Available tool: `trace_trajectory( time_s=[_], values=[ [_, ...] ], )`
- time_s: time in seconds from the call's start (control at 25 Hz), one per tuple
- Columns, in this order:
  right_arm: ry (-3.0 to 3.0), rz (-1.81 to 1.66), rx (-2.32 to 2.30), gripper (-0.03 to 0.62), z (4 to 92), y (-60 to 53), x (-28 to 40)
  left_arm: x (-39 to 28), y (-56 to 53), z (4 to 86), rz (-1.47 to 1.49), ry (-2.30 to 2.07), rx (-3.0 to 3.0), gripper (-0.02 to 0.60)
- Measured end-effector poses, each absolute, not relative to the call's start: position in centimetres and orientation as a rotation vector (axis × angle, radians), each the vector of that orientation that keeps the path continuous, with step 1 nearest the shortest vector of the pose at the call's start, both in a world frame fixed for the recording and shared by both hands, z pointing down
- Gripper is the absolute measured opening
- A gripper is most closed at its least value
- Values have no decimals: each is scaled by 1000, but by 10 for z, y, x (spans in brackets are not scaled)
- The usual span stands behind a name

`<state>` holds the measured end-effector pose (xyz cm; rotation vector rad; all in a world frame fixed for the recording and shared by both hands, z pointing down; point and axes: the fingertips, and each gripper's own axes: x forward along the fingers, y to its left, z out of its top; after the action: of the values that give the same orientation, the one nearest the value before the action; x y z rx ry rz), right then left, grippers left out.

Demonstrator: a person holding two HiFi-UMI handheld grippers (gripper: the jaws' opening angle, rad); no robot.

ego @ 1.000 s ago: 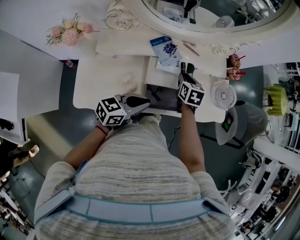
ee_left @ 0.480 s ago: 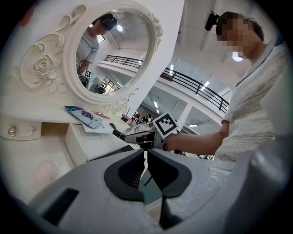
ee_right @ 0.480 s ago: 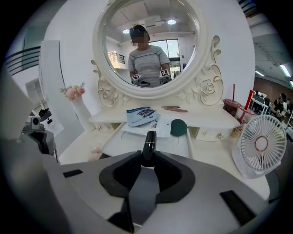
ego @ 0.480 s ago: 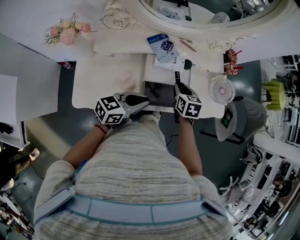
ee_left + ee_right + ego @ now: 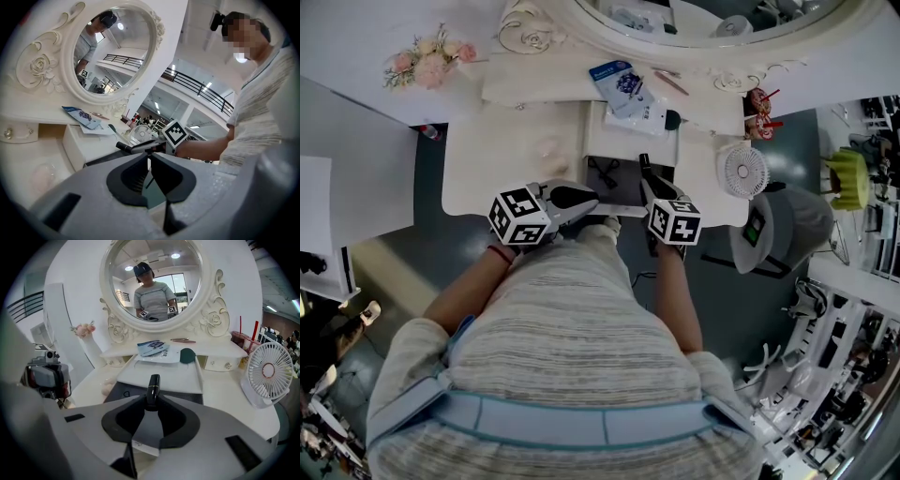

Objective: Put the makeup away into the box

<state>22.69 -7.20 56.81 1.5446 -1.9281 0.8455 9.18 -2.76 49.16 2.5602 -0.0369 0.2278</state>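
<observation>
Desk (image 5: 487, 159): white vanity with an oval mirror (image 5: 152, 277) on the back shelf. The box (image 5: 623, 189) sits front-centre, dark inside and open at the top, so it's within reach of both hands.

Fan (image 5: 742, 171) stands on the right of the desk, well apart from the box and not in the way.

Left gripper (image 5: 149, 158): jaws together with nothing between them. It sits at the front edge just beside the box's left side and points across. Looks parked to me, kept out of the drop path.

Right gripper (image 5: 151, 404): jaws narrow, clamped on the lower end of a black tube (image 5: 152, 386). Most of the tube sticks out past the fingertips. It's tipped down toward the box opening, near its right side. Gripping it low leaves the free end to go in first.

Not yet put away, all on the shelf behind the box:
- blue sachet (image 5: 616, 80)
- white sachet (image 5: 644, 118)
- dark round piece (image 5: 672, 119)
- thin pencil (image 5: 672, 83)

My read: the tube drop is the step in hand. The release needs the tube tip inside the walls, otherwise it rolls off the rim.
</observation>
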Motion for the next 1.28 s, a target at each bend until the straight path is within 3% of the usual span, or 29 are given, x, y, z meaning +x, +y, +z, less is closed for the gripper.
trace_trajectory(
  time_s=[1.28],
  values=[
    [-1764,889,1216,86,638,-77,211,88,-32,498,238,-64,2539,17]
  ],
)
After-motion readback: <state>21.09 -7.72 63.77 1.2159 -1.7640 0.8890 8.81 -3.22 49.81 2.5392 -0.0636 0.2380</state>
